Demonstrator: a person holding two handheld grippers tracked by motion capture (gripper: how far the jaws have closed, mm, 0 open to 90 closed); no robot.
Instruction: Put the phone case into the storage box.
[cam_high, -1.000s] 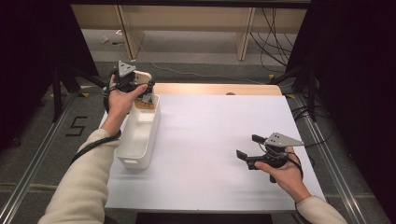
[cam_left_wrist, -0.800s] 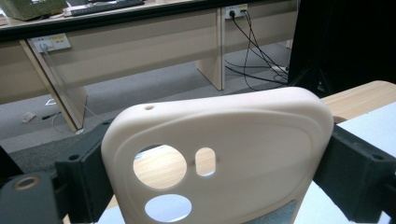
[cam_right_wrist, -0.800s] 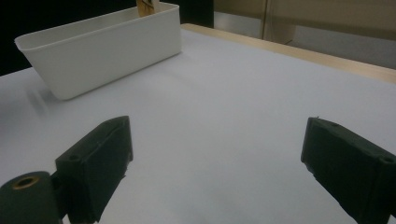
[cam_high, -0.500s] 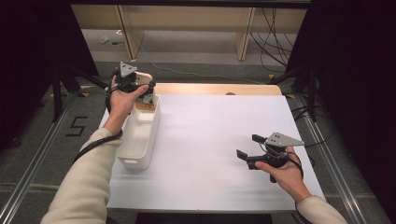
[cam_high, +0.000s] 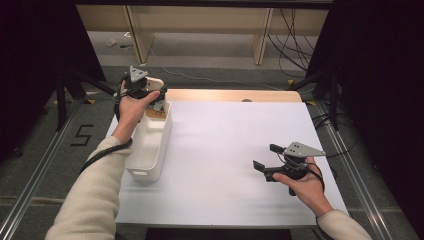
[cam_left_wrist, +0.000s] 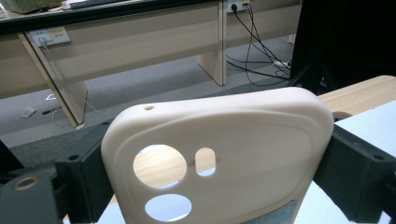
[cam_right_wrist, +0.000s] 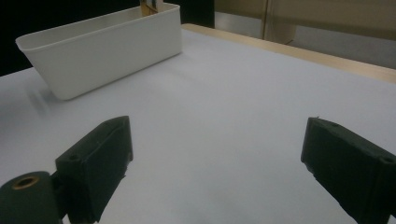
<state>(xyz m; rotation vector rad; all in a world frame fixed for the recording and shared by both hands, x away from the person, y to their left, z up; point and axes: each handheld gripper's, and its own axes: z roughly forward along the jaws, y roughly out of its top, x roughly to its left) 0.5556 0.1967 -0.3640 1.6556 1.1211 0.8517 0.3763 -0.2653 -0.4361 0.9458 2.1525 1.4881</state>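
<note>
Nothing moved: phone case (cam_left_wrist: 219, 154) stays clamped in left hand-held gripper (cam_high: 150, 92).

You hold two grippers: left gripper (cam_high: 159, 98), right gripper (cam_high: 265, 161). One cream phone case (cam_left_wrist: 219, 158) between left gripper's jaws. One white bin (cam_high: 150, 145) below left gripper. One tabletop (cam_high: 225, 165).

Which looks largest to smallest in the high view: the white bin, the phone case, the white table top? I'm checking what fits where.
1. white table top
2. white bin
3. phone case, clamped in the left gripper over the bin's far end; partly hidden, but clearly smallest.
</note>
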